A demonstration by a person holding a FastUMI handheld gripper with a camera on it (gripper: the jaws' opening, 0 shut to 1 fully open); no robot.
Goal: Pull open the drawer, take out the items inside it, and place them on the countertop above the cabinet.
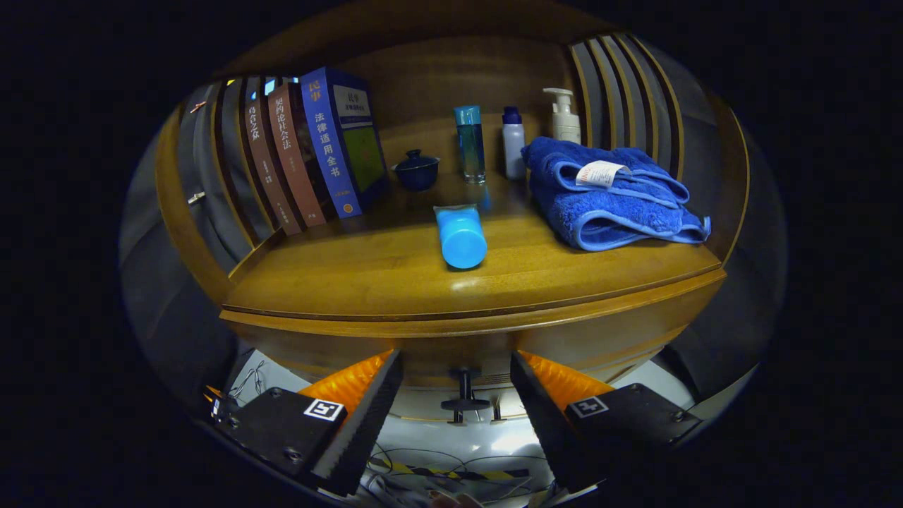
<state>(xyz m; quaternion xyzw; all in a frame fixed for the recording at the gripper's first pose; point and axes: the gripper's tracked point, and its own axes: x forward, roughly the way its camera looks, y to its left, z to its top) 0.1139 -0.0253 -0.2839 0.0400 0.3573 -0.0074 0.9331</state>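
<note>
The wooden cabinet's countertop (367, 282) spreads ahead of my gripper (457, 391). Below its front edge is the drawer front (600, 339), with a dark knob handle (465, 395) between my two fingers. Both fingers are spread wide, and neither ribbed pad (367, 416) touches the knob. The gripper is open with nothing held. A blue tube (460, 234) lies on its side on the countertop, cap end toward me. The drawer's inside is hidden.
Several books (310, 155) lean at the back left. A small dark lidded cup (416, 171), a tall blue bottle (470, 144), a white bottle (513, 144) and a pump bottle (564, 116) stand at the back. A folded blue towel (610, 194) lies at right. Slatted side walls (211, 183) flank the top.
</note>
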